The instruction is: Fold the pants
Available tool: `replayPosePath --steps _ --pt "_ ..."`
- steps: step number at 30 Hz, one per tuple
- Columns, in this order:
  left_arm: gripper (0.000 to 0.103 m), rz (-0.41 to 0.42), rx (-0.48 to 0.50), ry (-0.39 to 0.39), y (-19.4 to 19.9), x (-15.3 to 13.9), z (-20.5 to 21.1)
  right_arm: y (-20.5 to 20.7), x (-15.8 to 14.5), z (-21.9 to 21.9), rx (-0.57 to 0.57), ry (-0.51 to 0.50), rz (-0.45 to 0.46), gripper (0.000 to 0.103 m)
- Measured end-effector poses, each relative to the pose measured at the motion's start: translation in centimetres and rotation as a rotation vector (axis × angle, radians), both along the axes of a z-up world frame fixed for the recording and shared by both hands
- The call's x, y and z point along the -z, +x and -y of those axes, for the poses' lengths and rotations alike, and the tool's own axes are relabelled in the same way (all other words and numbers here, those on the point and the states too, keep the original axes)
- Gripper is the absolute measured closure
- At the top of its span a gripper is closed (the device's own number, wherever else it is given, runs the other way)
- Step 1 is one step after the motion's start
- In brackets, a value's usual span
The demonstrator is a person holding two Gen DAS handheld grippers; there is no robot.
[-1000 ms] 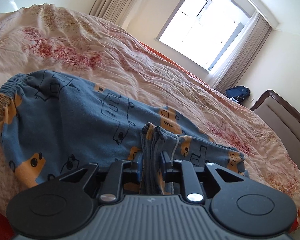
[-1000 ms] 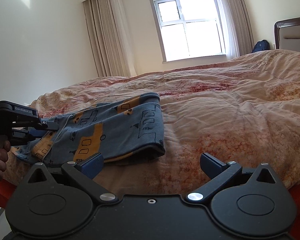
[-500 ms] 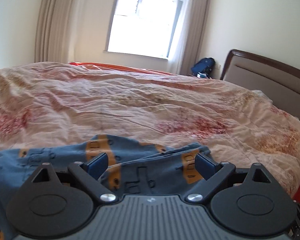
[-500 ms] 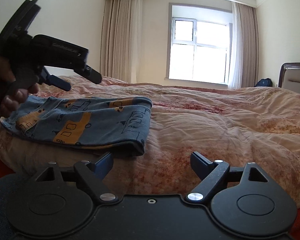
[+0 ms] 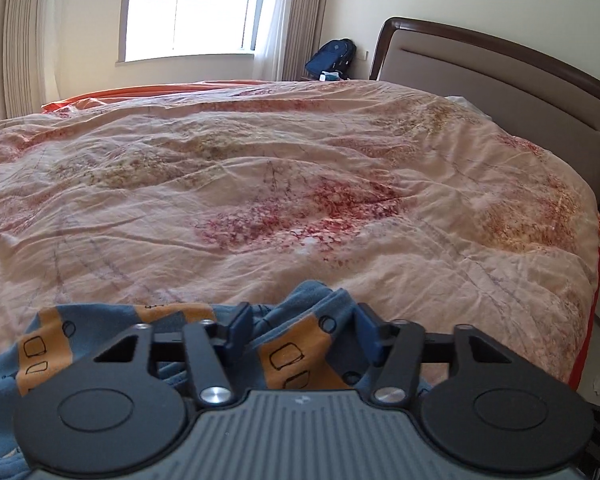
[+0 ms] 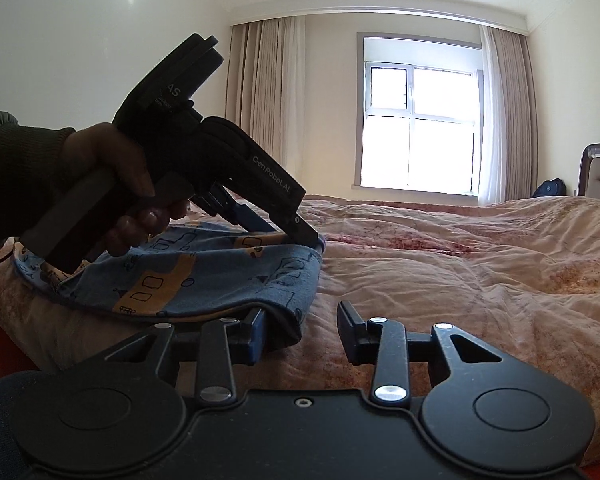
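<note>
The blue pants with orange vehicle prints (image 6: 204, 280) lie folded on the bed near its front left corner. My left gripper (image 5: 303, 320) is open, tips pressed down at the pants' far right edge, with a bunched ridge of the blue cloth (image 5: 288, 356) between the fingers. In the right wrist view a hand holds that left gripper (image 6: 300, 232), tilted down onto the fold. My right gripper (image 6: 302, 330) is open and low at the pants' near right corner, which lies against its left finger (image 6: 258, 332).
A rumpled pink floral duvet (image 5: 300, 180) covers the bed. A padded headboard (image 5: 500, 80) stands at the right and the bed's edge (image 5: 596, 264) drops to the floor. A blue backpack (image 5: 332, 56) sits by the window (image 6: 420, 128).
My left gripper let go of the cloth it pinched, swung toward the headboard and came down on the pants' far edge. Both grippers' jaws stand narrower than half a second ago; the right moved closer to the corner.
</note>
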State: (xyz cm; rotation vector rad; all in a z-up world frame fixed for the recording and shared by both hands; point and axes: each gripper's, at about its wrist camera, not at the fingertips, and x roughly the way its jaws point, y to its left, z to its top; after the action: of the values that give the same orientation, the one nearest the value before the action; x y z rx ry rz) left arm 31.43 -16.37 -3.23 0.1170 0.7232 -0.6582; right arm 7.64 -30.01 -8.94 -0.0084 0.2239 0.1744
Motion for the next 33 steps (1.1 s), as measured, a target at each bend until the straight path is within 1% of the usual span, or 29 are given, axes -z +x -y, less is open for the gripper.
replayPosePath --steps 1,2,3,4,5,6,9,13,16,19,20,21,22,23,24,25,26,27,28,29,30,31,32,33 --pt "0.062 -0.001 0.004 0.001 0.0 0.1 0.1 0.0 0.0 0.0 -0.003 0.003 -0.001 0.068" --pt "0.075 0.006 0.008 0.007 -0.1 0.1 0.2 0.1 0.0 0.0 -0.007 0.004 -0.003 0.082" --pt "0.086 0.013 0.013 0.018 -0.2 0.0 0.4 0.1 0.0 0.0 -0.014 0.007 -0.005 0.091" --pt "0.091 0.025 0.013 0.025 -0.4 -0.1 0.5 0.1 0.0 0.0 -0.025 0.016 -0.006 0.093" --pt "0.094 0.037 0.013 0.029 -0.6 -0.3 0.7 0.1 -0.1 0.0 -0.029 0.024 -0.003 0.097" --pt "0.096 0.049 0.011 0.032 -0.8 -0.4 0.8 0.0 -0.2 0.1 -0.032 0.03 0.0 0.099" --pt "0.097 0.088 0.008 0.033 -1.3 -1.1 0.8 -0.5 -0.4 0.2 -0.044 0.029 0.006 0.1" --pt "0.097 0.097 0.007 0.021 -1.3 -1.8 0.7 -1.2 -0.4 0.3 -0.05 0.016 -0.012 0.102" --pt "0.097 0.092 0.001 0.013 -1.2 -1.5 0.7 -1.6 -0.2 0.4 -0.041 0.016 -0.031 0.103" --pt "0.096 0.08 0.009 -0.001 -1.0 -0.5 0.8 -1.4 0.2 0.6 -0.021 0.031 -0.059 0.102" --pt "0.094 0.077 0.0 -0.001 -1.0 -0.3 0.8 -1.5 0.1 0.7 -0.019 0.04 -0.06 0.102" --pt "0.089 0.073 -0.01 -0.007 -1.0 -0.1 0.7 -1.6 0.0 0.8 -0.019 0.043 -0.056 0.101" --pt "0.088 0.072 -0.02 -0.018 -1.0 -0.1 0.6 -1.7 -0.2 0.8 -0.016 0.038 -0.053 0.1" --pt "0.086 0.077 -0.032 -0.029 -1.0 -0.2 0.4 -1.8 -0.2 0.8 -0.009 0.033 -0.053 0.093" --pt "0.078 0.084 -0.044 -0.033 -1.1 -0.3 0.3 -1.9 -0.3 0.9 -0.001 0.033 -0.054 0.083" --pt "0.069 0.098 -0.065 -0.029 -1.2 -0.4 0.2 -2.0 -0.4 1.0 0.011 0.037 -0.054 0.077" --pt "0.042 0.117 -0.099 -0.023 -1.3 -0.6 0.0 -2.1 -0.5 1.2 0.029 0.043 -0.052 0.069" --pt "0.025 0.141 -0.131 -0.024 -1.5 -0.9 -0.2 -2.0 -0.7 1.4 0.045 0.049 -0.05 0.061" --pt "0.021 0.171 -0.159 -0.037 -1.8 -1.2 -0.6 -1.9 -0.9 1.6 0.058 0.058 -0.05 0.057" --pt "0.019 0.186 -0.173 -0.049 -2.0 -1.4 -1.0 -1.7 -1.2 1.7 0.066 0.068 -0.05 0.049" --pt "0.019 0.191 -0.184 -0.056 -2.2 -1.7 -1.4 -1.3 -1.5 1.8 0.068 0.074 -0.044 0.041" --pt "0.019 0.192 -0.2 -0.061 -2.3 -1.9 -1.8 -0.7 -1.9 1.8 0.069 0.071 -0.038 0.036" --pt "0.018 0.192 -0.218 -0.061 -2.4 -2.0 -2.3 -0.2 -2.1 1.7 0.075 0.064 -0.038 0.024" --pt "0.016 0.198 -0.239 -0.055 -2.7 -2.1 -2.7 0.7 -2.6 1.6 0.082 0.058 -0.043 0.019"
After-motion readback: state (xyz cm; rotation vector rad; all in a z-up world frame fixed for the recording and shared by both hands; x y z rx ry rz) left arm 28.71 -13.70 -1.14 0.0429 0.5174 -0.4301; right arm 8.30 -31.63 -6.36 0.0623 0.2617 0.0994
